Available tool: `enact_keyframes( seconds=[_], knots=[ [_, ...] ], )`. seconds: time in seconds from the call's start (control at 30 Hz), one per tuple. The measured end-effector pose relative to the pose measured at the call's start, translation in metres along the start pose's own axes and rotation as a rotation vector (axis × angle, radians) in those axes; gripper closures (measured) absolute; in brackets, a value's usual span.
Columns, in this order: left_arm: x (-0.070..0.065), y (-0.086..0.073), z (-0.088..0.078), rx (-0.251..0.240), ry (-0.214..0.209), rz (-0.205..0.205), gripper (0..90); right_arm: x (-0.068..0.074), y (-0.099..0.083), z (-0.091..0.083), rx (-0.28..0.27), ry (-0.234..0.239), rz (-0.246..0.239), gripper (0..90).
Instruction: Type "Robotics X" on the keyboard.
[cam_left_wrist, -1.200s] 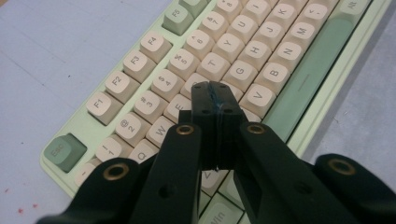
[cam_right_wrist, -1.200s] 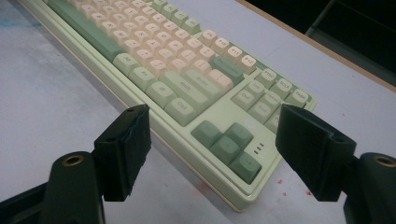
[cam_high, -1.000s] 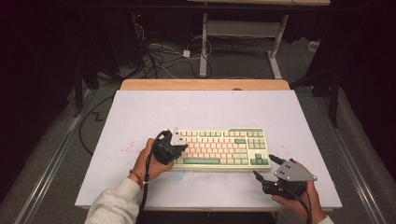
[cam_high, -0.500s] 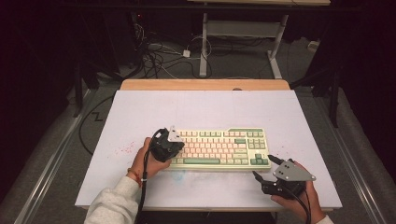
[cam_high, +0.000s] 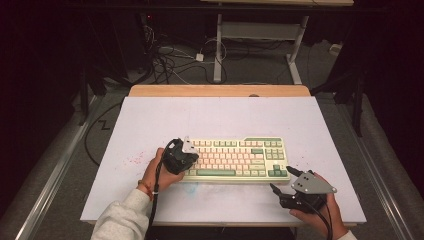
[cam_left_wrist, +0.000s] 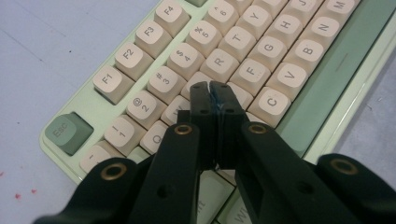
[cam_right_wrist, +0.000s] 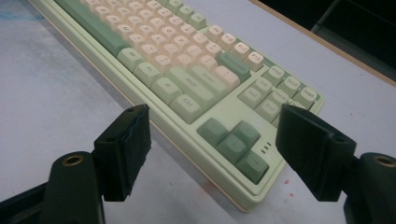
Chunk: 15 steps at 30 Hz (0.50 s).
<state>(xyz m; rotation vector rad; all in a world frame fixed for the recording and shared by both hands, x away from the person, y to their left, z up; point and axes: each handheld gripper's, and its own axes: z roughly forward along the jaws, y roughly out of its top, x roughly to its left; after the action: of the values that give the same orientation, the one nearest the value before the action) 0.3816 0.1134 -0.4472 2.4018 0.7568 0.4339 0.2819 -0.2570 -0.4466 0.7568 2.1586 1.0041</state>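
Keyboard, pale green with cream keys, lies in the lower middle of the high view on the white table, its long side parallel to the near edge. Going by size, the table comes first, then the keyboard, then the two hand-held tools. At the lower right of the high view the right gripper rests on the table just beside the keyboard's near right corner, its jaws wide apart with nothing between them; in the right gripper view the arrow keys lie between the two black pads, but farther off and untouched. At the left end of the keyboard the left gripper has its jaws closed together, empty, and the joined tip points down at the letter keys near the R key and the F key; I cannot tell if it touches a key. The step in hand seems to be pressing keys with the closed tip. The next move probably needs a short, straight push down on one single key, without catching its neighbours.
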Motion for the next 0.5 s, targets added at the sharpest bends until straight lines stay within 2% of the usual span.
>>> enact_keyframes(
  seconds=[0.5],
  knots=[
    [-0.0018,0.0003,0.0001,0.004,0.022,0.011,84.9,0.0018,-0.0001,0.0009,0.012,0.004,-0.009,26.6]
  ],
)
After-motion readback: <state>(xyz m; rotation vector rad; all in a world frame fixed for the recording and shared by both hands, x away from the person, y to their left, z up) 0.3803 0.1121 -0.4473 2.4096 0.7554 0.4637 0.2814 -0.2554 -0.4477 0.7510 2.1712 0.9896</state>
